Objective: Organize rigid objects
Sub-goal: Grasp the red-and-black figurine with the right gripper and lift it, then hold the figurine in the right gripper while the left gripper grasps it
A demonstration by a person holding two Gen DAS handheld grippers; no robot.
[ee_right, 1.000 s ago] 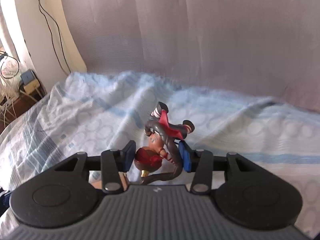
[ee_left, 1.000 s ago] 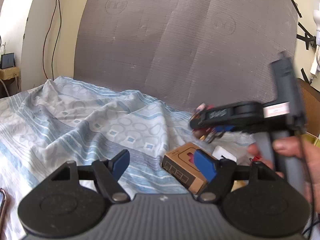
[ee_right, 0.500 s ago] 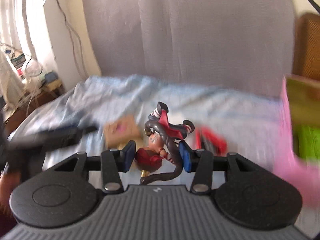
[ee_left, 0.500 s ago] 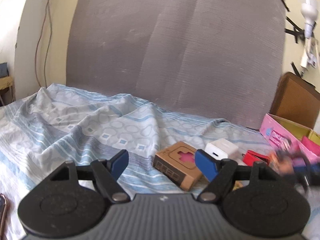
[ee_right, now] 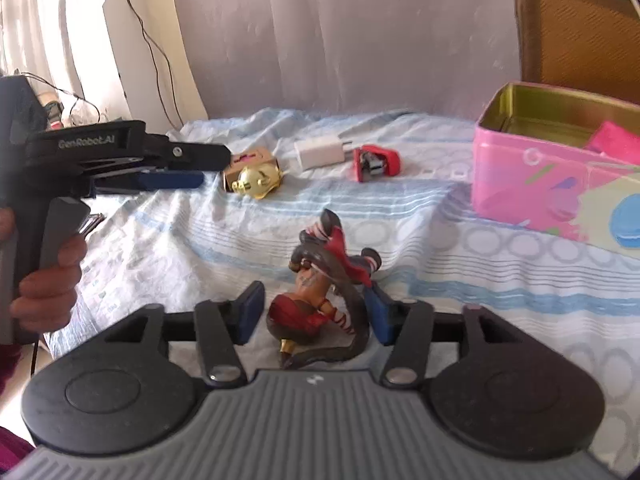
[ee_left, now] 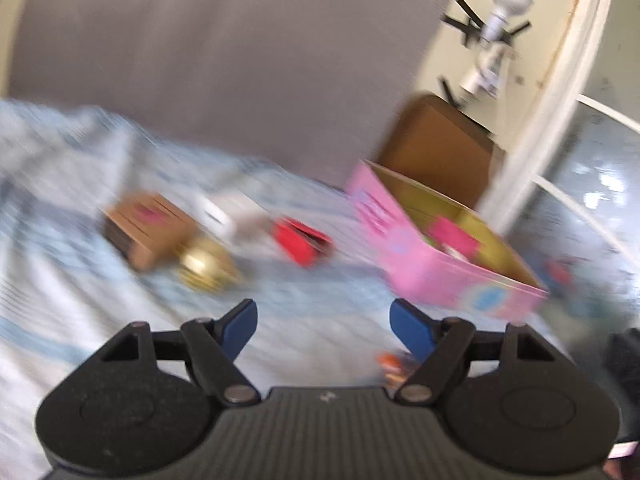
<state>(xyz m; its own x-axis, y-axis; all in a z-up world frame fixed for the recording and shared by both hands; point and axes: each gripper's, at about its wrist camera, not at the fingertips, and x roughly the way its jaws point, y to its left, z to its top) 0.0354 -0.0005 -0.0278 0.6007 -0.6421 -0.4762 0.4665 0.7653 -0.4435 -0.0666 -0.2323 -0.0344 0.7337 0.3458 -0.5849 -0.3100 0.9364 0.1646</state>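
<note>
1. Two grippers were in view: the left gripper (ee_left: 323, 322) stood spread and empty above the bed (ee_left: 120, 320).
2. The right gripper (ee_right: 316, 314) had just been opening; the figurine (ee_right: 320, 296) lay between its pads, left pad apart.
3. The pink tin (ee_right: 532, 184) stood open, well right.

Two low, close wrist views across the bed (ee_right: 440, 280), sharing the pink tin (ee_left: 440, 276).
</note>
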